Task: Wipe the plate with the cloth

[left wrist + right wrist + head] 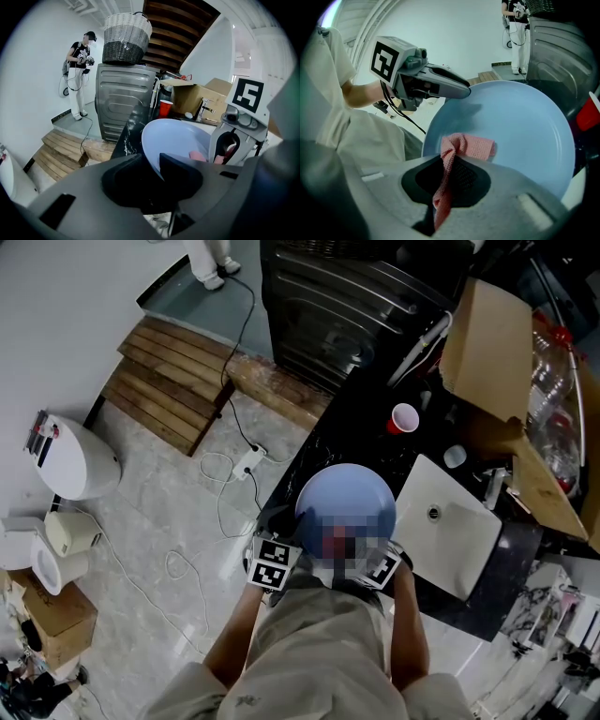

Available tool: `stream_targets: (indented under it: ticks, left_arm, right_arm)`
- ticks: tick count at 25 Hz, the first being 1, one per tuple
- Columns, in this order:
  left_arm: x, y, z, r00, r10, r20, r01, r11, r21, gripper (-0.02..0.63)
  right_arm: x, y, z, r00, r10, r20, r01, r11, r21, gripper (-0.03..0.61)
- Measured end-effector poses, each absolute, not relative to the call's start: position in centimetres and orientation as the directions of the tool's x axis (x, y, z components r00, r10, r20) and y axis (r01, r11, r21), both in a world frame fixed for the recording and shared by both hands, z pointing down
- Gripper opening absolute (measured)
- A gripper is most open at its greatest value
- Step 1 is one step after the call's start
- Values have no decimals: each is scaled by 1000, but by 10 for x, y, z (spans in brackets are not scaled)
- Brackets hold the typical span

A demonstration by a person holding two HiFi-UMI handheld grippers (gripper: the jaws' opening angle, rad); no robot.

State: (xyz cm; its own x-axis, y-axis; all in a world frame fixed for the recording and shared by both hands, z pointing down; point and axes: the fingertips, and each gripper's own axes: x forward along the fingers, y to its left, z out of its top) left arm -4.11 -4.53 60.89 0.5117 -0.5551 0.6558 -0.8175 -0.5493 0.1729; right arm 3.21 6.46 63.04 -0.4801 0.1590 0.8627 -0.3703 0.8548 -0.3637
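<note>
Close to the chest, the blue plate (345, 502) hangs over the dark surface's (366, 442) edge; the left hand-held gripper (152, 161) pinches its rim, steadying it — the right hand-held gripper (449, 164), clamped on the pink cloth (471, 145), presses that against the plate's face.
</note>
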Motion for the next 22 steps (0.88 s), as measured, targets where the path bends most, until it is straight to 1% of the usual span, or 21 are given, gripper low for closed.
stream_targets:
  ticks: [5, 13, 22]
  left_arm:
    - [-40, -46, 611, 511, -556, 656, -818, -548, 173, 118]
    - [-41, -45, 610, 512, -555, 656, -817, -550, 172, 119]
    - [-39, -46, 611, 517, -547, 659, -813, -555, 176, 118]
  right_arm:
    - [43, 63, 632, -424, 167, 890, -396, 850, -348, 21]
    - [68, 58, 637, -352, 140, 926, -513, 798, -316, 21]
    - [83, 46, 638, -307, 113, 945, -551, 788, -274, 21]
